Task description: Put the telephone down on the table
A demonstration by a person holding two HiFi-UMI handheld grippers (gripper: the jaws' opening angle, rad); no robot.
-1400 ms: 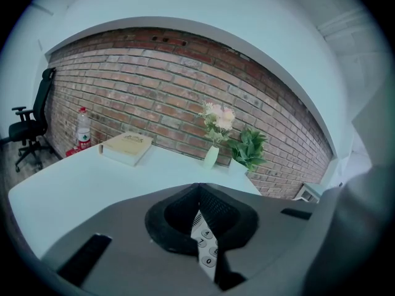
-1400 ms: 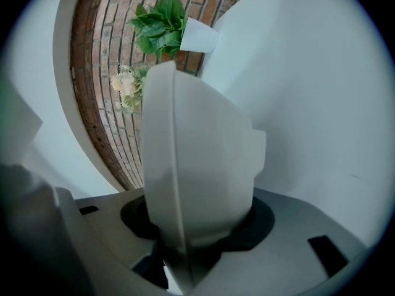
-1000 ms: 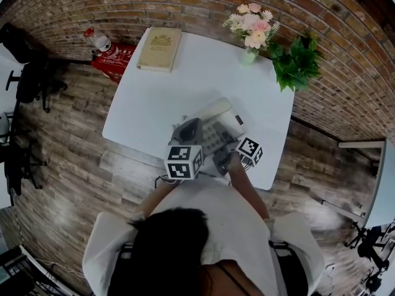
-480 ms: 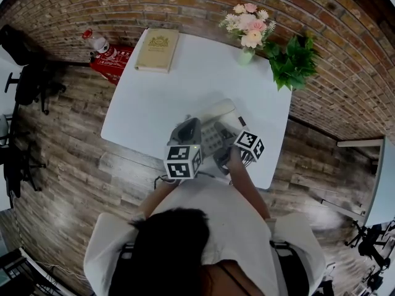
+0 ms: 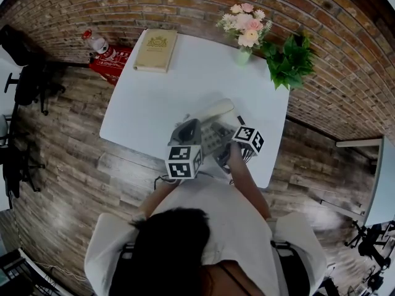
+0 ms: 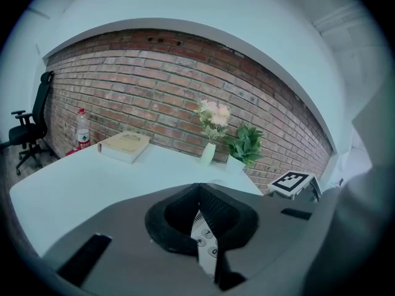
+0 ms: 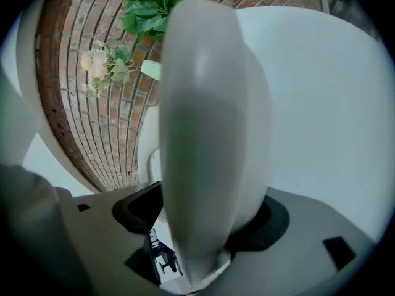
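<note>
The head view looks steeply down on the table (image 5: 154, 97). The left gripper view faces the brick wall (image 6: 142, 97). The right gripper view presses close to the handset (image 7: 203, 134). All three share the flowers (image 5: 245, 24).

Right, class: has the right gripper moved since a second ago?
Yes, slightly: the right gripper's cube has shifted from the table's near edge toward the flowers. Its jaws have just been opening, the handset between them.
</note>
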